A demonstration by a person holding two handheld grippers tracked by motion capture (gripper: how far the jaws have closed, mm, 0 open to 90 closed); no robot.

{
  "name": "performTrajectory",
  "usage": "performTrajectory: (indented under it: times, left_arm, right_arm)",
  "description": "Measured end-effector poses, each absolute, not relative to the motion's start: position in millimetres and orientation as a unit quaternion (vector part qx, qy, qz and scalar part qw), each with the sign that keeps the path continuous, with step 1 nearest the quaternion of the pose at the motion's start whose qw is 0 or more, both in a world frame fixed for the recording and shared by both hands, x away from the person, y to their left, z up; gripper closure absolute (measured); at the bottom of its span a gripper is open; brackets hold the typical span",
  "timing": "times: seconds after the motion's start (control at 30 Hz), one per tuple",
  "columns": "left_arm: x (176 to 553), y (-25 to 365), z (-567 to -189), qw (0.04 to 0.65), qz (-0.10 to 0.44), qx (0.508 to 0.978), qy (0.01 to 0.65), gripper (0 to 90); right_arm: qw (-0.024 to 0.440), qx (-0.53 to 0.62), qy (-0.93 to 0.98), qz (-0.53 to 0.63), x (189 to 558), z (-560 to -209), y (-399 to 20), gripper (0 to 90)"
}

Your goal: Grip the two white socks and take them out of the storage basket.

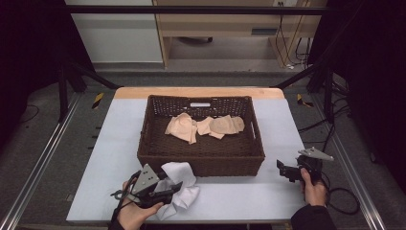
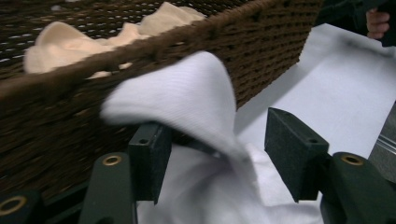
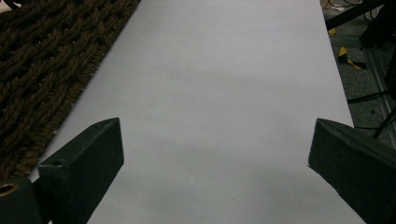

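White cloth (image 1: 179, 184), dk-brown woven basket (image 1: 201, 163) w/ peach cloths (image 1: 203, 127), pale grey-white table (image 1: 249, 196).

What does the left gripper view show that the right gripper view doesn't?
Left gripper view alone: a white cloth bunched between the open fingers of the left gripper, peach cloths inside the basket, and the other hand far off. Right gripper view alone: the right gripper with fingers spread over bare tabletop, floor at the table's edge. Both: the brown wicker basket and the white table.
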State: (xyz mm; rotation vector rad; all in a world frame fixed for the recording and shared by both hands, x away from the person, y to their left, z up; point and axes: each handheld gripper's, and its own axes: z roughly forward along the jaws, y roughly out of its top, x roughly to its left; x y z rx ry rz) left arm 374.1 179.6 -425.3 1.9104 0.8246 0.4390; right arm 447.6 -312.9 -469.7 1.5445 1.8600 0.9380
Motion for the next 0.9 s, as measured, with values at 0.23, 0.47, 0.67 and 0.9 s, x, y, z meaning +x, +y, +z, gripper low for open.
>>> performTrajectory:
  times: [0.23,0.47,0.67,0.9]
  left_arm:
    - [373.9,207.7,-422.4,0.499,0.189,0.759,0.373,37.4]
    - [387.6,225.2,-431.5,0.477,0.214,0.753,0.399,36.3]
    - [395.4,254.1,-437.8,0.456,0.245,0.744,0.423,36.4]
    - [393.4,275.4,-444.3,0.451,0.248,0.743,0.428,37.5]
  right_arm:
    - [0.271,0.574,0.69,0.348,447.6,-469.7,-312.9,3.7]
    - [0.272,0.574,0.689,0.349,447.3,-469.5,-313.2,3.7]
    - [0.272,0.574,0.688,0.35,447.4,-469.4,-313.4,3.6]
    - [0.272,0.576,0.686,0.352,447.0,-468.9,-314.3,3.7]
